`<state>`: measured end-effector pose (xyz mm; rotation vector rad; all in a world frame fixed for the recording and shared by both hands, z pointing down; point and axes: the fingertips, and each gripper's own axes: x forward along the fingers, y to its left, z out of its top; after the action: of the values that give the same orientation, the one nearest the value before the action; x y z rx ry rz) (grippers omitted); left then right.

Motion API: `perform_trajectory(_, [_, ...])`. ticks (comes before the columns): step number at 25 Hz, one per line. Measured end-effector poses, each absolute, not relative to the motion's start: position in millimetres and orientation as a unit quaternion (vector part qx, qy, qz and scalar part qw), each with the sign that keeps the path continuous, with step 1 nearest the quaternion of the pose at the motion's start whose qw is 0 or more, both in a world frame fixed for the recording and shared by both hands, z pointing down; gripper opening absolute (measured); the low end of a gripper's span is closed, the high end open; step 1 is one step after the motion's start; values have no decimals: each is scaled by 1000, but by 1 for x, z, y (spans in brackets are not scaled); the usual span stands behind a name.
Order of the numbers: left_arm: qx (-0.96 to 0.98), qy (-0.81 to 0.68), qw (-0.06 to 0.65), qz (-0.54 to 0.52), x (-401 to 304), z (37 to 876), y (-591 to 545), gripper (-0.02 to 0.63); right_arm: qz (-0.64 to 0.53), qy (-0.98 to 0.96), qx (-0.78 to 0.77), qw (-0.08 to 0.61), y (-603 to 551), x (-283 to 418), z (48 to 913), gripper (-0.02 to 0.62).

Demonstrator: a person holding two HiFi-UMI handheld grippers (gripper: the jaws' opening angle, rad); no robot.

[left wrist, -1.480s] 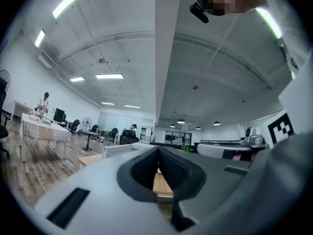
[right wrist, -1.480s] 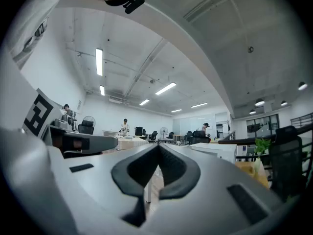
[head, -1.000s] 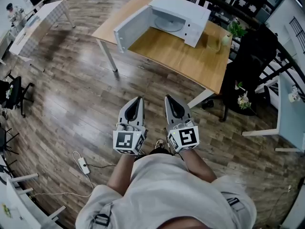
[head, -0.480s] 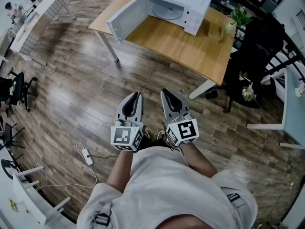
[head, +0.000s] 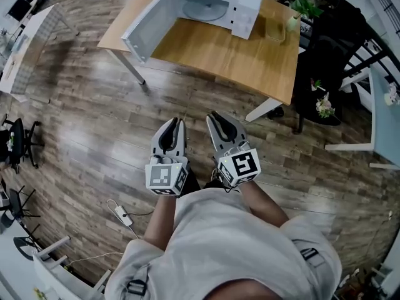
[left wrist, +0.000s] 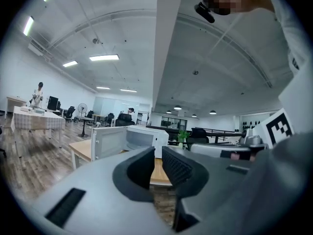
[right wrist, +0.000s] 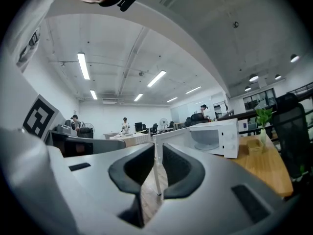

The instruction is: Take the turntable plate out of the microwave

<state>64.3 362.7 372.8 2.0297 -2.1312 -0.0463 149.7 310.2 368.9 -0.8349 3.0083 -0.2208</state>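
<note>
A white microwave [head: 215, 2] stands on the wooden table [head: 250, 61] with its door [head: 145, 33] swung wide open. The round glass turntable plate [head: 205, 9] lies inside the cavity; it also shows in the right gripper view as the plate [right wrist: 207, 144]. My left gripper [head: 179, 124] and right gripper [head: 215, 116] are side by side over the floor, well short of the table and pointing toward the microwave. Both pairs of jaws have just been opening and show a narrow gap with nothing between them.
A potted plant [head: 301, 6] and a small basket [head: 275, 30] sit on the table right of the microwave. A black chair [head: 334, 55] stands at the table's right end. A power strip [head: 122, 216] with its cable lies on the floor at left.
The table and microwave have slid toward the top edge of the head view. Both grippers have shifted forward together, and their jaws have parted slightly.
</note>
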Motion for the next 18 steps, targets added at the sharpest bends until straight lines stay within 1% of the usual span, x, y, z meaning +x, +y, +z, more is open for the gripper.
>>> perform_trajectory(11, [753, -647, 121, -1, -37, 386, 295, 58, -73, 938, -337, -29, 265, 46, 386, 58])
perform_trajectory(18, [796, -591, 133, 12, -73, 398, 273, 60, -84, 910, -404, -46, 253, 17, 402, 60])
